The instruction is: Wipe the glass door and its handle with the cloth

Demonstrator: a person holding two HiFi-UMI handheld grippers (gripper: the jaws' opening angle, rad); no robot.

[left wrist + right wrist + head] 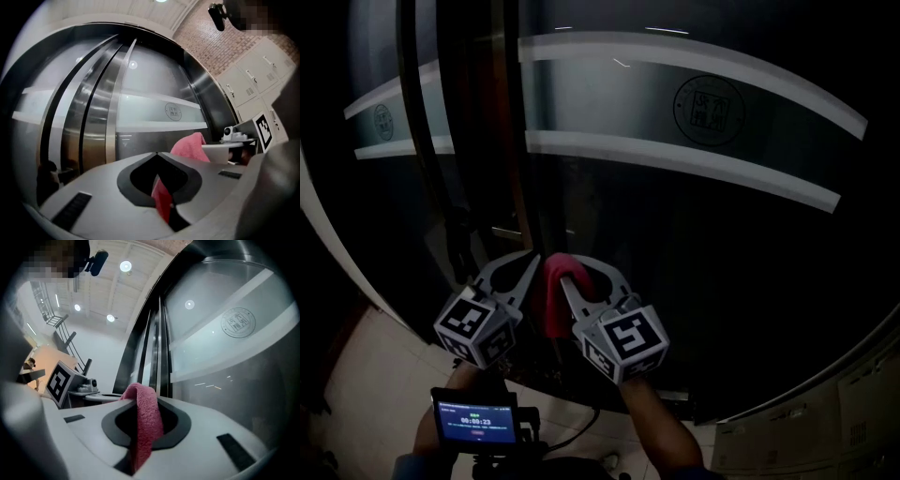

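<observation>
The dark glass door fills the head view, with a tall vertical bar handle at its left edge. Both grippers are low in front of it, tips nearly touching. My right gripper is shut on a red terry cloth; the cloth drapes over its tips and hangs between its jaws. My left gripper sits just left of the cloth. Its jaws meet at the tip, with a strip of the red cloth caught in the hollow between them.
Two frosted bands cross the glass with a round emblem. A small screen with a timer sits at the person's chest. Pale floor tiles lie at lower left. White lockers stand to the right of the door.
</observation>
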